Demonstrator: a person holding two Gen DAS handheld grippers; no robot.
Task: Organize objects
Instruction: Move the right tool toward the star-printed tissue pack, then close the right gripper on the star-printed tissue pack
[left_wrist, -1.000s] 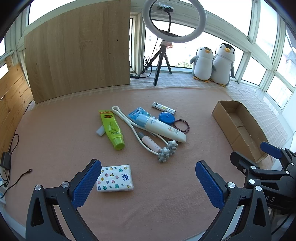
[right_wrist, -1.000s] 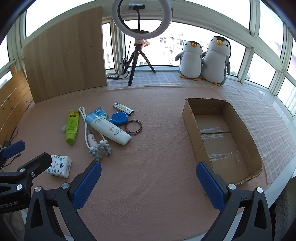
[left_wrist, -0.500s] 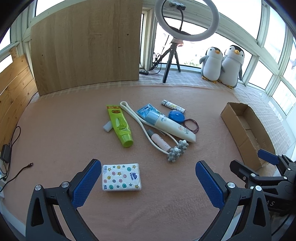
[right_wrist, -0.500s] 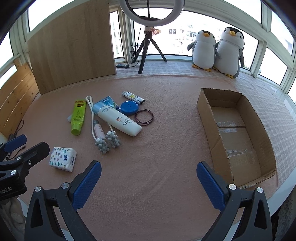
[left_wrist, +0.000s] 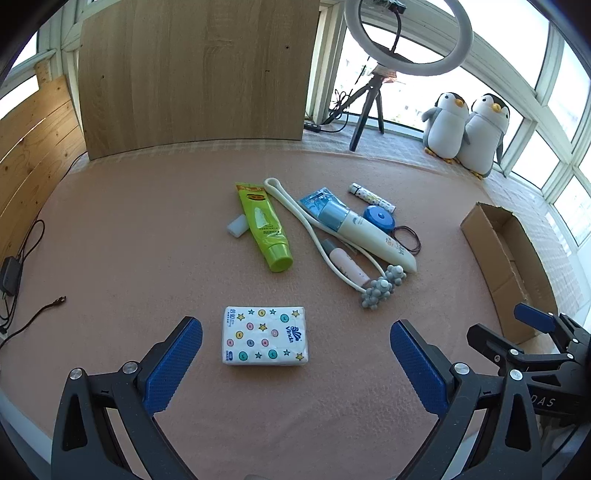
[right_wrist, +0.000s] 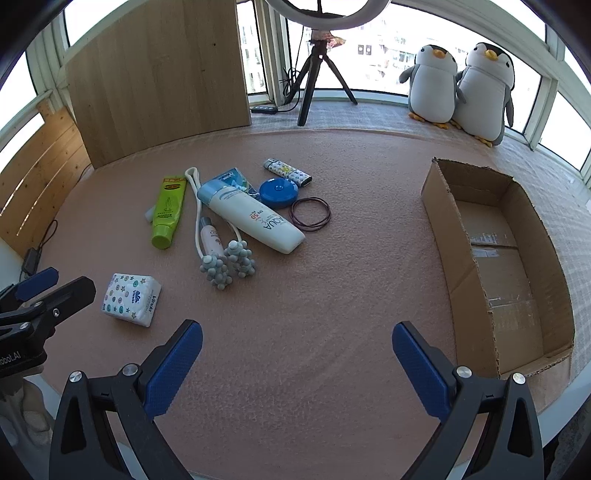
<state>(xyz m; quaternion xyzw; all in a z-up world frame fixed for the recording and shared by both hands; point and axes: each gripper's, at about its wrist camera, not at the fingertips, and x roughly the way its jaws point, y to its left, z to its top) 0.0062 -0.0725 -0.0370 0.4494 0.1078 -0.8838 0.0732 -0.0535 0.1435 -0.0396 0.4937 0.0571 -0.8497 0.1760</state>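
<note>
Both grippers wide open above a scattered tabletop

Low in the left wrist frame, the left gripper stood spread wide with nothing between its blue pads, and the tissue pack lay flat on the pink tabletop just beyond the gap, nearer the left pad. Above it, in the middle of the frame, lay the green tube with a small white block touching its left side. Right of that sat a cluster: the white sunscreen bottle rested across the looped cord of the massage roller, with a small pink bottle beside it, a blue sachet under the bottle's cap end, a blue round tape measure, hair ties and a patterned lighter.

At the right edge of that frame stood the cardboard box, open and well apart from the cluster. The right gripper filled the bottom of its own view, equally wide apart and holding nothing, over bare tabletop between the tissue pack at lower left and the box at right. Two plush penguins sat at the upper right by the window, and a ring light tripod stood at top centre next to a wooden board.
</note>
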